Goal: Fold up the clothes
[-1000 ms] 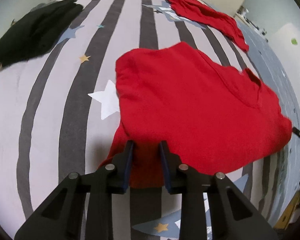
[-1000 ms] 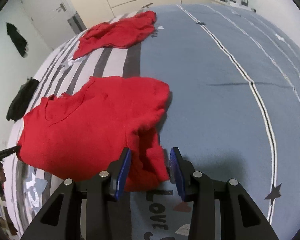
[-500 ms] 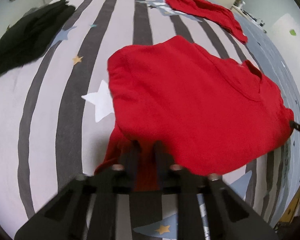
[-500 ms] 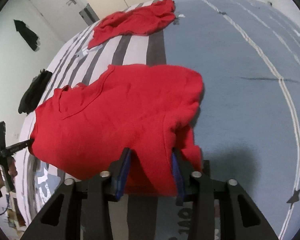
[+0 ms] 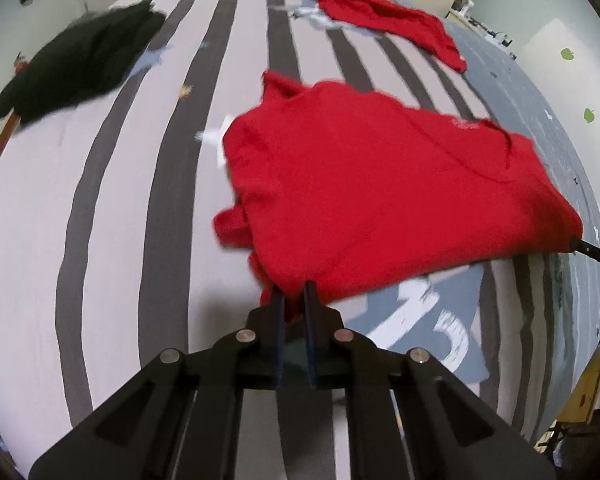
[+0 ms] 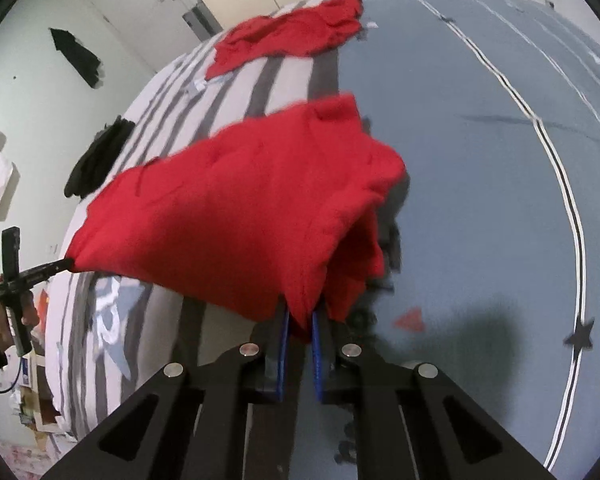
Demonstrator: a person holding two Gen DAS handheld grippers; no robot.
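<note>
Both tongs are clenched on one edge of the red shirt, one corner each. The left gripper pinches a bunched corner between nearly closed fingers; the right gripper does the same at the opposite corner, with cloth visibly caught between its blue pads.

A second ago both sets of fingers stood apart around the hem and the shirt lay flat on the bed. Half a second ago they were closing. Now the held edge is raised clear of the striped cover and the cloth stretches taut between the two corners. The far part of the shirt, with the neckline, appears to rest on the bed near the seam where stripes meet plain blue; a sleeve hangs loose below the right-hand corner.

Judged from this, the grasp is made and a lift is under way, which suits carrying the held edge over toward the neckline to halve the shirt.

A second red garment lies crumpled near the far edge of the bed, and a dark garment near the far left corner, both well apart from the held shirt.
</note>
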